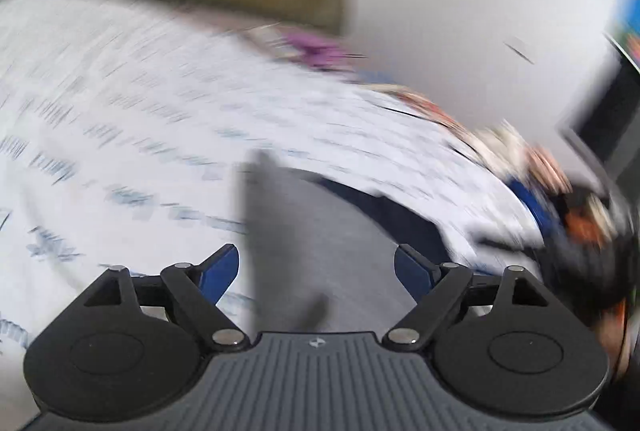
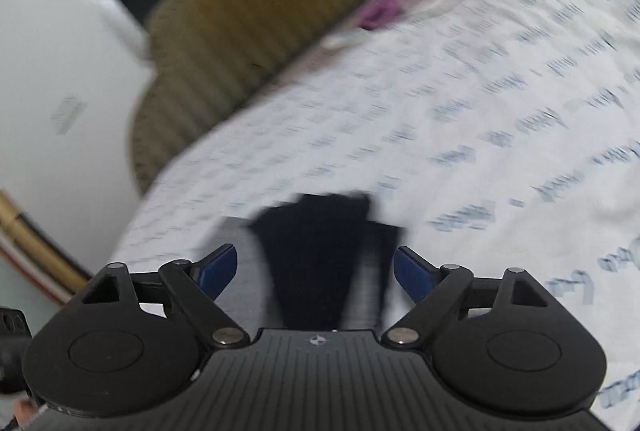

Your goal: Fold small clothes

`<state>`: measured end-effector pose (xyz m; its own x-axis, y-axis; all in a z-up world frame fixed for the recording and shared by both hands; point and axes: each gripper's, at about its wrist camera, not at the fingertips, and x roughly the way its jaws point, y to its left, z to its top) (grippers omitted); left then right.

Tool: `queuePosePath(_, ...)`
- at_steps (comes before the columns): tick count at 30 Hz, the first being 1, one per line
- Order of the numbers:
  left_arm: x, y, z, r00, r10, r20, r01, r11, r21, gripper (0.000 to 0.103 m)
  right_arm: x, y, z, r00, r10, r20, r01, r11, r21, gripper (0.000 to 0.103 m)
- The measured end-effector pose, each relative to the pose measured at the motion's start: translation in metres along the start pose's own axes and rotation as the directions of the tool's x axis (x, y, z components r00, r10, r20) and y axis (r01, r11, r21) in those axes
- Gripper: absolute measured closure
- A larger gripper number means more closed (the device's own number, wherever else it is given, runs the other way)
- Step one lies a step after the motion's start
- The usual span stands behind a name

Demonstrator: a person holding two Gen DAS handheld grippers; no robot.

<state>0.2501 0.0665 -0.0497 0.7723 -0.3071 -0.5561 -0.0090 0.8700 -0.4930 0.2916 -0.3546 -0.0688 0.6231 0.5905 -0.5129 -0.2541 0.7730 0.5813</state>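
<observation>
I'm seeing both views blurring, my left gripper (image 1: 316,267) spread wide over a grey and navy garment (image 1: 320,231) lying on the printed white bedsheet (image 1: 120,111), my right gripper (image 2: 314,267) gaping equally wide above it.

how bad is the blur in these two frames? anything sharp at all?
Left wrist: heavy motion smear across the printed sheet and grey garment; only the left tool is sharp. Right wrist: milder streaking on the sheet, dark garment edges soft, right tool crisp. Fisheye bends the edges in both.
</observation>
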Motion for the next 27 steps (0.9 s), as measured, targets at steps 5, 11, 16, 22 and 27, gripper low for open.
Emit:
queuePosePath(5, 0.061, 0.04, 0.02, 0.968, -0.164, -0.189, 0.106, 0.954, -0.281, 0.019, 0.032, -0.029, -0.002, 0.989, 0.098, -0.11, -0.078, 0.983, 0.168, 0.02)
queuePosePath(11, 0.093, 0.017, 0.025, 0.969, -0.101, -0.225, 0.06, 0.982, -0.182, 0.067, 0.047, -0.009, -0.009, 0.986, 0.074, -0.152, -0.071, 0.997, 0.024, 0.059)
queuePosePath(16, 0.077, 0.0, 0.02, 0.984, -0.042, -0.174, 0.036, 0.999, -0.037, 0.078, 0.039, 0.017, -0.012, 0.991, 0.054, -0.123, -0.063, 0.996, -0.066, 0.071)
queuePosePath(22, 0.016, 0.026, 0.034, 0.993, -0.057, -0.104, 0.048, 0.995, -0.091, 0.08, 0.029, 0.073, -0.009, 0.978, 0.174, -0.112, -0.187, 0.975, -0.117, 0.074)
queuePosePath(27, -0.011, 0.063, 0.069, 0.996, 0.034, -0.08, -0.043, 0.993, -0.111, 0.08, 0.083, 0.123, 0.003, 0.947, 0.274, -0.168, -0.289, 0.954, -0.074, 0.075)
